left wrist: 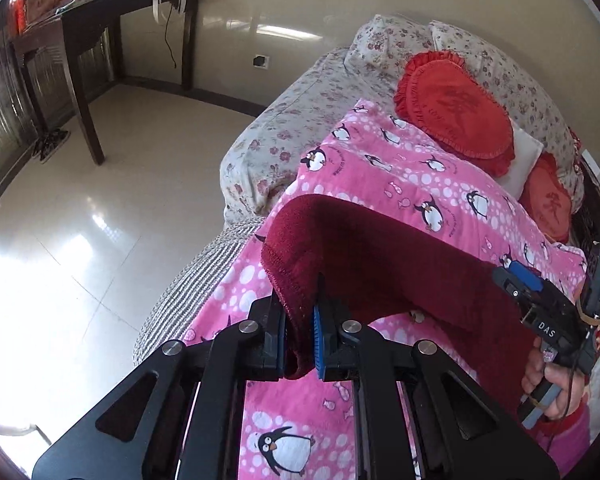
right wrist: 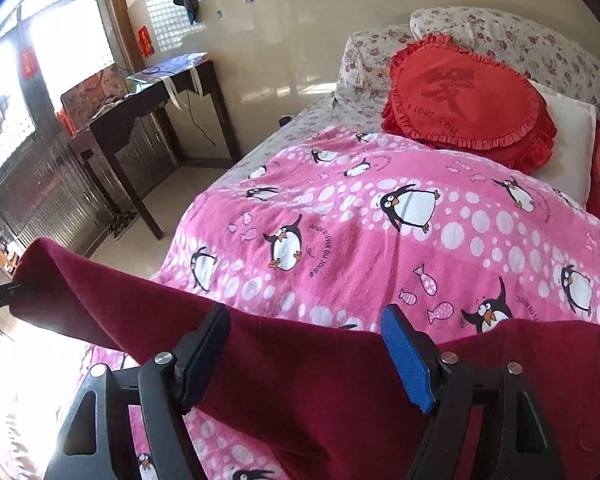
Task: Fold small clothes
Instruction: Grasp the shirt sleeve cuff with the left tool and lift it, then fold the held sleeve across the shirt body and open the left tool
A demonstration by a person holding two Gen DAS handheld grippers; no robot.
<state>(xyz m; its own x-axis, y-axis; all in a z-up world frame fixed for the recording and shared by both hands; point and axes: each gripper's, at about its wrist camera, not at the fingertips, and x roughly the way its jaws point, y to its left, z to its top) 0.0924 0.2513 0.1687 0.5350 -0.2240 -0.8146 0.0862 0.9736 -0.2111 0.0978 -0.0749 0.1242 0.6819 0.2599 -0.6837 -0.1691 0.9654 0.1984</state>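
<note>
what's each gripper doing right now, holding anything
Left gripper: closed on an edge of the dark red cloth.
Right gripper: open, the red cloth lying between its fingers, not pinched.

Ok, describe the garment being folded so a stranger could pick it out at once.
Start at the bed covered by the pink penguin blanket. Just above its near end hangs a dark red fleecy garment, one edge pinched in the left gripper. It is plain maroon, unlike the brighter red frilled heart cushions by the pillows.

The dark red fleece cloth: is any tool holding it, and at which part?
The left tool is shut on the dark red fleece cloth at its stitched edge; the right tool stands open around it.
</note>
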